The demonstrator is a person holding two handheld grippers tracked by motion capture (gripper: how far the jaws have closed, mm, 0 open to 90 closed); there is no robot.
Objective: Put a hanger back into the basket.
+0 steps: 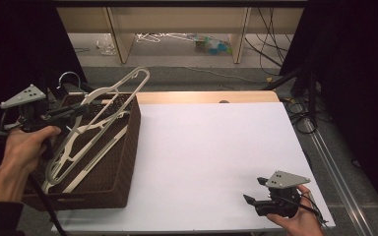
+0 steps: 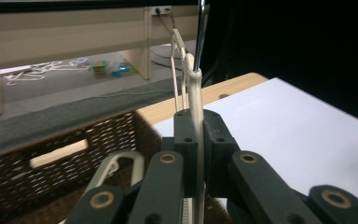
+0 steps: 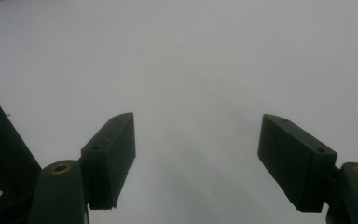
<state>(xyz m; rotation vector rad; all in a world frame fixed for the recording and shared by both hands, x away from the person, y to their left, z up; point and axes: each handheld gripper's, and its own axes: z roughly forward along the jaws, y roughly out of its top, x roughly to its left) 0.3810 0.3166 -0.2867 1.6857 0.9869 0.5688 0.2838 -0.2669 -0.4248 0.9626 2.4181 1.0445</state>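
Left hand-held gripper (image 1: 81,109) pinched tight on a cream plastic hanger (image 1: 109,101), pads (image 2: 186,140) clamped either side of its thin edge. Hanger lifted and tilted over the brown wicker basket (image 1: 123,162) at the left edge of the white surface (image 1: 211,157), more hangers (image 1: 78,155) lying inside. Right hand-held gripper (image 1: 255,191) spread wide with nothing between, low over the near right of the surface.
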